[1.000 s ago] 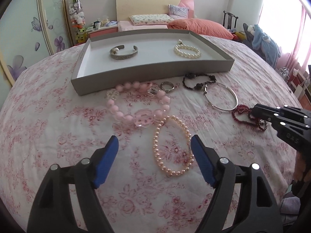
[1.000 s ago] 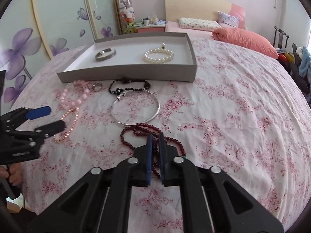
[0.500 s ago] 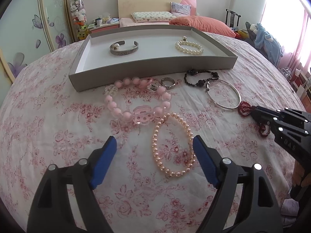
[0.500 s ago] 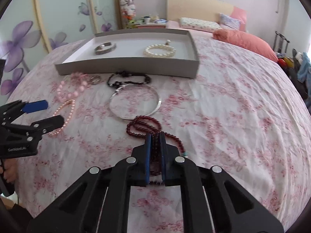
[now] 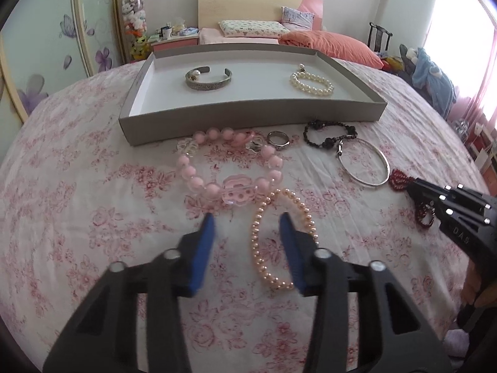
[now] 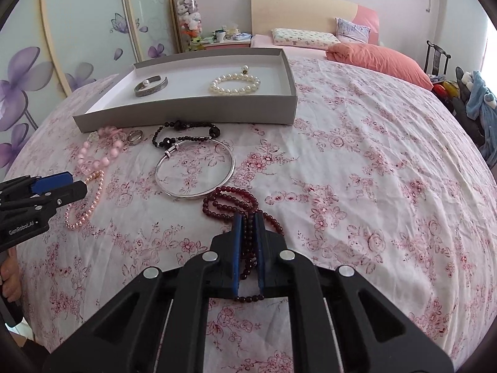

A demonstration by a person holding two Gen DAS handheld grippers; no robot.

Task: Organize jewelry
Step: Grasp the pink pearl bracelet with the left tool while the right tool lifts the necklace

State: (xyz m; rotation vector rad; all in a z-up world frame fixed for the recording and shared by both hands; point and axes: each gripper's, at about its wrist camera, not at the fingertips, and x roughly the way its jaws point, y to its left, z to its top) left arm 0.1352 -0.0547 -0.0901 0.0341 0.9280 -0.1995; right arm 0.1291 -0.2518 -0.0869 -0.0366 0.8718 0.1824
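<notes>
Only writing I can read: "GenRoboLAI" or close to it on the side of the left gripper [image 6: 74, 185] in the right wrist view, and "DAS" on the right gripper [image 6: 247, 222] body in the left wrist view.

Both grippers are pointing steeply down at the flowery pink bedspread [image 6: 372, 186]. The left one's blue fingers [image 5: 205, 242] are closing right now, way narrower than a second ago. The left side of the peach pearl bracelet [image 5: 264, 242] is lying between them, the right finger sitting over its right side, and I'm not seeing the pads pressing on it yet. The right gripper's fingers are clamping together on the dark red bead necklace [image 6: 230, 199], strands running up the gap between the pads and a loop hanging out underneath. A second ago there was more gap.

The grey cardboard tray [image 5: 248, 115] is sitting at 12 o'clock, holding a silver cuff bangle [image 5: 208, 78] and a white pearl bracelet [image 5: 312, 81]. On the bedspread just in front of the tray: a chunky pink bead bracelet [image 5: 230, 168], a silver ring [image 5: 278, 139], a black bead bracelet [image 5: 329, 133] and a thin silver hoop bangle [image 5: 363, 163], the last at about 2 o'clock from the left fingers.
</notes>
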